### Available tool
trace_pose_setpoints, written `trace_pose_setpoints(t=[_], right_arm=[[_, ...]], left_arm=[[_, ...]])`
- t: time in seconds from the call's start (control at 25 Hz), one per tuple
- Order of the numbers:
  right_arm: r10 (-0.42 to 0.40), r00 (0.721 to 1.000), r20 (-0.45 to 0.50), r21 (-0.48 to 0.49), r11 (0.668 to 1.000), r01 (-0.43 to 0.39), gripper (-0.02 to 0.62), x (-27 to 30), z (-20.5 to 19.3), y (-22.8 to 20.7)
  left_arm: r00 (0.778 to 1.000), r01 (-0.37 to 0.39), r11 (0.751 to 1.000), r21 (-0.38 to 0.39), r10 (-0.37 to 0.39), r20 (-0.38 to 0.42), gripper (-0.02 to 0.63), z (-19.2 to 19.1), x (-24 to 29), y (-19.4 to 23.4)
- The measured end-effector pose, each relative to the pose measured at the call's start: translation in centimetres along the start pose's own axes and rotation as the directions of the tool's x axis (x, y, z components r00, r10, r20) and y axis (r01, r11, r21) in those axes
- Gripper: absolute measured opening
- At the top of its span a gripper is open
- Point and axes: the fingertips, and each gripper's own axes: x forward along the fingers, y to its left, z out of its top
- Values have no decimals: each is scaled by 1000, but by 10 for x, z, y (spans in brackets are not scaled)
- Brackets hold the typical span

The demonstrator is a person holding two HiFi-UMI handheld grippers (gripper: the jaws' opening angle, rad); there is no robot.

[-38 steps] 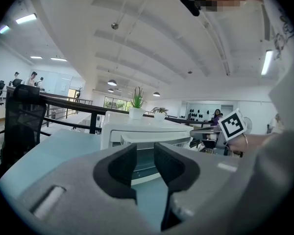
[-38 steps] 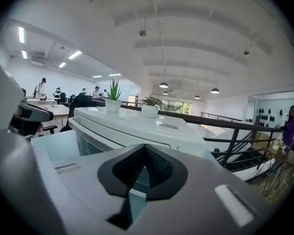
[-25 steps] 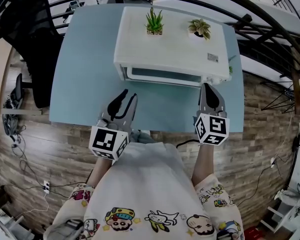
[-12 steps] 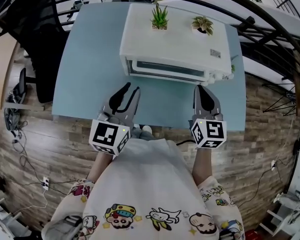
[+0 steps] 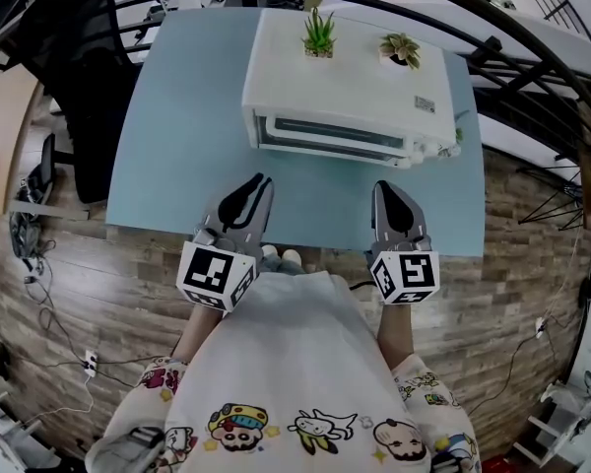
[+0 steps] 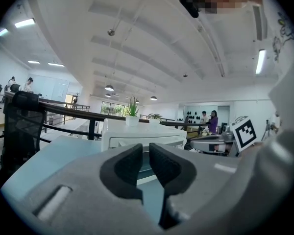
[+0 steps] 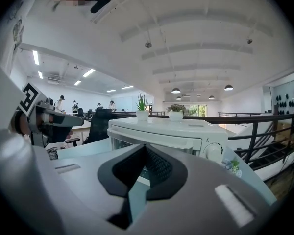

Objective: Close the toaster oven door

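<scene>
- Far left: black office chair (image 5: pixel 71 42) beside the light-blue table (image 5: pixel 177 116).
- Your left gripper (image 5: pixel 259 180) hovers over the table's near edge, pointing at the toaster oven (image 5: pixel 345 77) and well apart from it. Its jaws have just been closing. A narrow slit remains between the pads, with nothing in it; only the oven front shows through the gap in the left gripper view.
- Toaster oven: white, at the table's far middle-right, front facing you. Its door (image 5: pixel 330 134) stands upright against the front and looks shut. 2 potted plants (image 5: pixel 318 35) sit on top.
- Your right gripper (image 5: pixel 384 187) is level with the left, near the oven's right end but not touching it. Its jaws are fully together and empty.
- The right gripper view shows a round dial (image 7: pixel 214 152) at the oven's right corner.
</scene>
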Motion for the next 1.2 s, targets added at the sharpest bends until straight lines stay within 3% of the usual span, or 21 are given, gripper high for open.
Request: trace_pose_setpoints(t=[0.2, 0.64, 1.2], right_arm=[[2, 1000, -8, 24, 1000, -2, 8, -4, -9, 3], [-3, 1000, -31, 36, 999, 4, 8, -7, -21, 3], [-9, 999, -33, 22, 1000, 10, 8, -4, -20, 6]], left_arm=[[1000, 27, 1000, -9, -27, -12, 0, -10, 2, -3], [997, 33, 999, -12, -33, -70, -2, -30, 7, 4], [996, 22, 1000, -9, -23, -83, -2, -32, 10, 12]])
